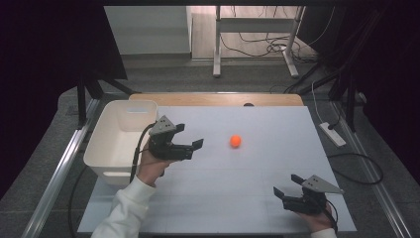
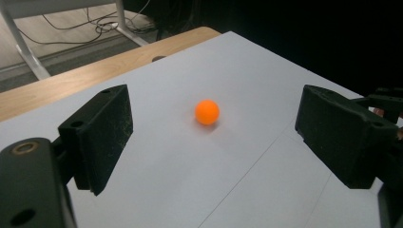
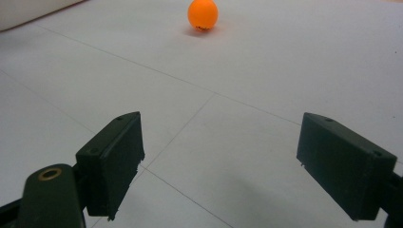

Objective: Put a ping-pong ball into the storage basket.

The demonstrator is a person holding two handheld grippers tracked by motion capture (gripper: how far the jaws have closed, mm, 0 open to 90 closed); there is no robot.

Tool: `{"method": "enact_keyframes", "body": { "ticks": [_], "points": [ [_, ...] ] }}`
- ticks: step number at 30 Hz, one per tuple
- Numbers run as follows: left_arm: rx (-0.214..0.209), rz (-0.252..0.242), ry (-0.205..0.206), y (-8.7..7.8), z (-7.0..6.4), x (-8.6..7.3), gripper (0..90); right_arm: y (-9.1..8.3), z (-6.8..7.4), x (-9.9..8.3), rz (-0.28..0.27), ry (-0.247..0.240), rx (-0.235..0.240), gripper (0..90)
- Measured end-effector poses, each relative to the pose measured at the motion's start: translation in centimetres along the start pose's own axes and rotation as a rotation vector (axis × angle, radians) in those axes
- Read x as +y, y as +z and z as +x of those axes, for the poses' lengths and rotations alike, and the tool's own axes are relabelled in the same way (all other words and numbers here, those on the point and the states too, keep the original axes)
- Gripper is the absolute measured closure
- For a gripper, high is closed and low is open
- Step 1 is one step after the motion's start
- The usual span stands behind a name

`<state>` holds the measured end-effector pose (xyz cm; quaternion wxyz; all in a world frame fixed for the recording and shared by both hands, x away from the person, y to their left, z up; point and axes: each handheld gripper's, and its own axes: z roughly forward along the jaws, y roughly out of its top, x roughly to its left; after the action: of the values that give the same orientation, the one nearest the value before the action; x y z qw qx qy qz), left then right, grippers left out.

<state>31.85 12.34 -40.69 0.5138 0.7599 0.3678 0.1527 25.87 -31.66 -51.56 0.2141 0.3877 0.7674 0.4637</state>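
The white table [image 1: 237, 198] carries everything, with a strip of bare wood along its far edge. A white bin [image 1: 119, 141] stands at the table's left edge, toward the far corner, and looks empty from above.

The left gripper [image 1: 190, 136] is held above the table just beside the bin's right wall, a white sleeve behind it. Its jaws stand wide apart and hold nothing; in the left gripper view [image 2: 214, 137] they frame the ball ahead of them without touching it.

The right gripper [image 1: 287, 184] sits near the table's near right corner, low over the surface. Its jaws are also spread apart and empty, and in the right gripper view [image 3: 221, 161] they point across the table toward the ball, well apart from it.

The orange ball [image 1: 236, 141] rests on the table around its middle, somewhat toward the far edge, near the left gripper's tips.
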Motion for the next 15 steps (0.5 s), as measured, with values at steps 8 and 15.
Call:
{"method": "enact_keyframes", "body": {
  "ticks": [8, 15],
  "points": [
    [-0.010, 0.020, 0.004, 1.3, -0.3, -0.1, 13.2, 0.0, 0.0, 0.0, 0.000, -0.001, 0.000, 15.6],
    [-0.017, 0.041, 0.008, 2.3, -0.5, -0.1, 13.2, 0.2, -0.1, 0.0, 0.005, -0.001, 0.002, 15.6]
  ]
}}
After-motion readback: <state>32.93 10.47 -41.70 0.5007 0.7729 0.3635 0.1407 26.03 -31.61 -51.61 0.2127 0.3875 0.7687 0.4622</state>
